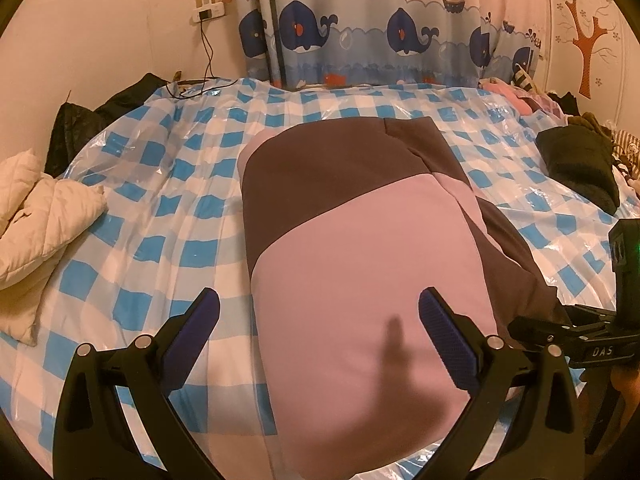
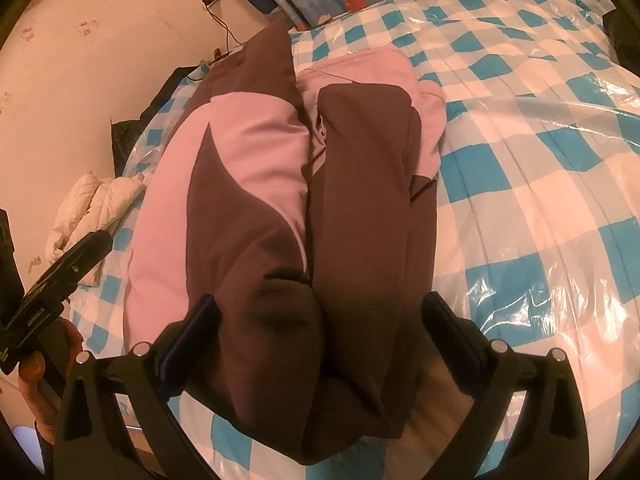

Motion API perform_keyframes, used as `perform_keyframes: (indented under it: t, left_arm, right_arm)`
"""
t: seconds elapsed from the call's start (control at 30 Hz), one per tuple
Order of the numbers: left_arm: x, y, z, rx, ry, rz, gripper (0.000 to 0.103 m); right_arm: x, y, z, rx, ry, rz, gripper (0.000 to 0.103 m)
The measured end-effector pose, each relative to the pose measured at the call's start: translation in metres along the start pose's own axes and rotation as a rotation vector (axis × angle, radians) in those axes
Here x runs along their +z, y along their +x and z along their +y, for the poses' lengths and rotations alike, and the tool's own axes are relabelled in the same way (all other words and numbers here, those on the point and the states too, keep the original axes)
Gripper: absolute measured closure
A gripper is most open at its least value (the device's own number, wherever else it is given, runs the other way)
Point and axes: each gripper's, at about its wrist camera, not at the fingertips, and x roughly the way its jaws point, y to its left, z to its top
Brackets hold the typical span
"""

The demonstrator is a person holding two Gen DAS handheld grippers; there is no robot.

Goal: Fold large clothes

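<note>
Left claw (image 1: 319, 312): held wide apart above the near end of the garment, nothing between its blue ribbed pads (image 1: 448, 340); its black arms are angled forward and slightly downward over the bed.
Left claw seen from the right wrist camera: only the black side of the tool (image 2: 60, 276) is shown at the left edge, with fingers of the person's hand (image 2: 36, 364) wrapped under it; the jaw spread cannot be told from that view.
Right claw (image 2: 320, 320): spread open, its two fingers straddling the dark near end of the garment; whether the pads touch the cloth cannot be told.
Right claw seen from the left wrist camera: a black frame lettered "DAS" (image 1: 600, 344) is seen at the right edge, close beside the left claw.
Large pink and dark brown colour-blocked padded garment (image 1: 360, 240): laid lengthwise on the bed, folded into a long narrow bundle; in the right wrist view (image 2: 280, 184) one side panel is seen doubled over the middle, with a pink fold showing at the far end.
Blue and white checked bed cover under clear plastic sheeting (image 1: 160, 216): spread beneath the garment.
Cream quilted cloth (image 1: 36, 212): bunched at the left edge of the bed, well apart from the garment.
Black cloth heap (image 1: 580, 164): lying at the far right of the bed.
Whale-print curtain (image 1: 380, 32): hung behind the bed.
</note>
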Motion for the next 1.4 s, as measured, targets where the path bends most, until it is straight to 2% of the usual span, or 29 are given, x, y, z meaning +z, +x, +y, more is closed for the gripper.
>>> perform_keyframes:
  t: [0.17, 0.27, 0.37, 0.4, 0.5, 0.67, 1.17, 1.4]
  left_arm:
    - [0.0, 0.001, -0.003, -0.003, 0.01, 0.006, 0.008]
    - [0.0, 0.001, -0.003, -0.006, 0.007, 0.007, 0.008]
    - [0.0, 0.001, -0.005, -0.015, -0.002, 0.011, 0.008]
    - [0.0, 0.0, -0.006, -0.017, -0.004, 0.012, 0.008]
    - [0.0, -0.001, -0.008, -0.015, -0.006, 0.014, 0.008]
    - [-0.004, -0.005, -0.008, -0.018, -0.004, 0.019, 0.008]
    - [-0.007, -0.005, -0.004, -0.016, -0.042, 0.076, 0.008]
    - [-0.007, -0.006, -0.01, -0.054, -0.064, 0.09, 0.008]
  right_arm:
    - [-0.001, -0.002, 0.004, -0.016, -0.012, -0.006, 0.007]
    - [0.0, -0.009, 0.011, -0.056, -0.049, -0.026, 0.007]
    - [0.001, -0.022, 0.026, -0.147, -0.117, -0.077, 0.007]
    - [0.001, -0.029, 0.034, -0.212, -0.15, -0.099, 0.007]
    - [0.002, -0.045, 0.05, -0.32, -0.198, -0.159, 0.007]
    - [0.005, -0.062, 0.071, -0.403, -0.254, -0.193, 0.007]
    - [0.005, -0.057, 0.086, -0.405, -0.216, -0.095, 0.007]
    - [0.006, -0.054, 0.091, -0.41, -0.224, -0.089, 0.007]
